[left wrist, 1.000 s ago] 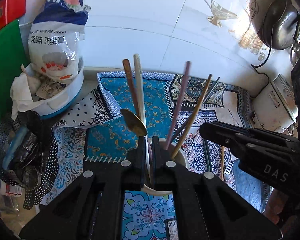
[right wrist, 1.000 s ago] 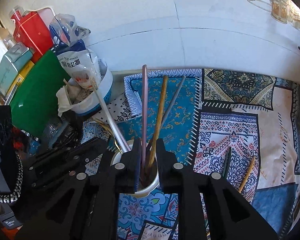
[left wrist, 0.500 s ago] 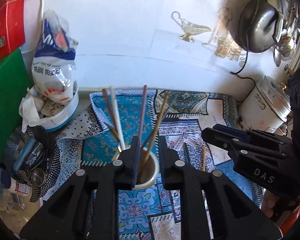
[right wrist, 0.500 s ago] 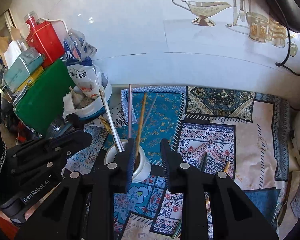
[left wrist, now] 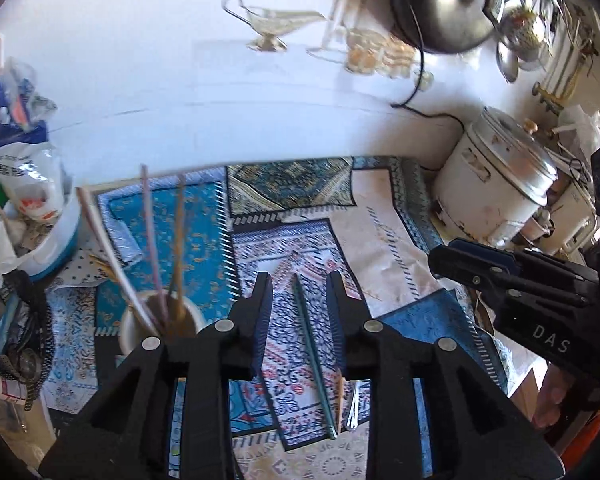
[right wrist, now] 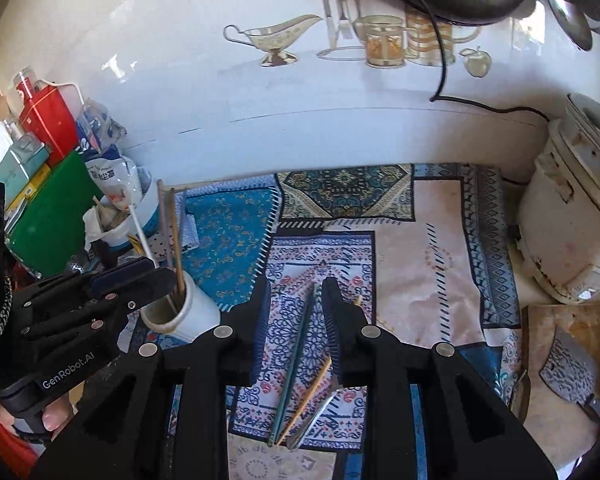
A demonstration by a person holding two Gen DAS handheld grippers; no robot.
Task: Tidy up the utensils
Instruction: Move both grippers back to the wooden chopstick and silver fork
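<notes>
A white cup (left wrist: 140,330) holds a pink chopstick (left wrist: 150,236), a wooden one and a white-handled spoon. It stands left of both grippers. A teal chopstick (right wrist: 294,364), a wooden chopstick (right wrist: 306,394) and a small metal utensil (right wrist: 316,406) lie on the patterned cloth (right wrist: 440,272). My left gripper (left wrist: 299,280) hovers above the teal chopstick (left wrist: 314,356), its jaws opening with nothing gripped. My right gripper (right wrist: 296,284) is open above the same loose pieces, clear of them. Each gripper shows in the other's view: the right gripper (left wrist: 500,280) at the right, the left gripper (right wrist: 120,284) by the cup (right wrist: 184,316).
A white rice cooker (right wrist: 572,216) stands at the right against the tiled wall. A white bowl with a bag (left wrist: 44,236), a green board (right wrist: 52,216) and a black mesh basket (left wrist: 28,320) crowd the left. A cleaver (right wrist: 568,368) lies at the right front.
Both grippers have drawn back from the cup, risen and swung right over the loose chopsticks. The left jaws, shut at the utensils in the cup before, now stand apart.
</notes>
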